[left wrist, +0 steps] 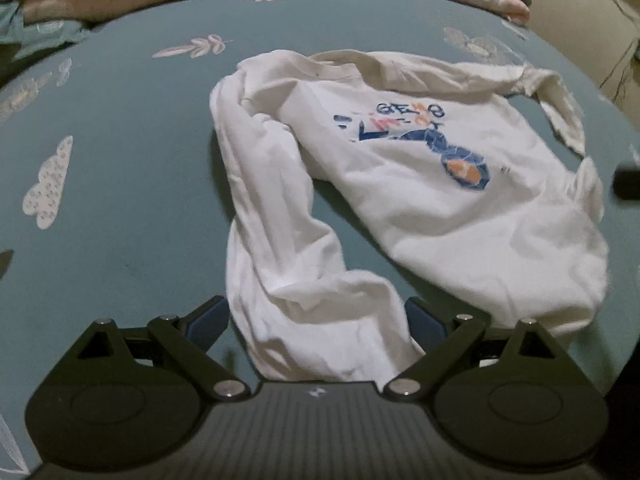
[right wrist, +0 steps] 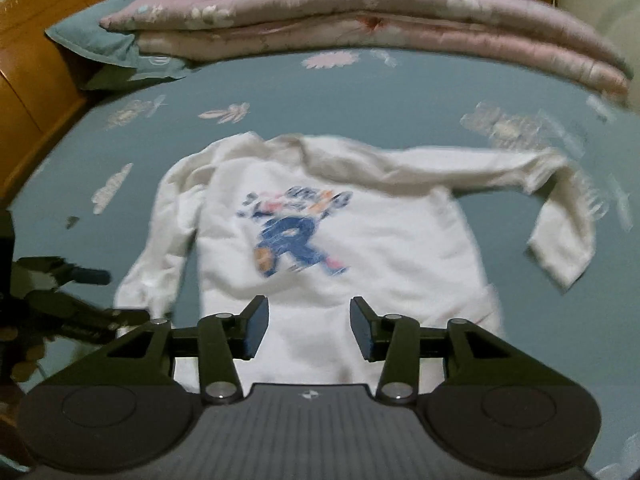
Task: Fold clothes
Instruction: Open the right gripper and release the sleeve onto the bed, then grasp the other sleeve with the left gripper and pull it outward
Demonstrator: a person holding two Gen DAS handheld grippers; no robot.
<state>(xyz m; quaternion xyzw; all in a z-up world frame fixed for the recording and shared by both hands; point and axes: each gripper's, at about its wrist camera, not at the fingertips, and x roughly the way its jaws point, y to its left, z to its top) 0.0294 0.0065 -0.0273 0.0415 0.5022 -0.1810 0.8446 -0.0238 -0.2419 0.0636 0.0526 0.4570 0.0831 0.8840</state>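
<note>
White long-sleeved cotton sweatshirt (right wrist: 360,248) with a blue picture lies flat on our teal flowery bedsheet (left wrist: 132,168), our left gripper (left wrist: 318,320) and right gripper (right wrist: 309,326) are both open and empty, and we might bunch its wrinkly sleeve.

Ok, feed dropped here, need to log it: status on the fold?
Both grippers open, left gripper astride a sleeve, right gripper over the hem. White sweatshirt spread print-up, unfolded. Nothing lying on it.

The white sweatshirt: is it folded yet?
Not yet. The white sweatshirt lies spread on the bed, print up, both sleeves out.
</note>
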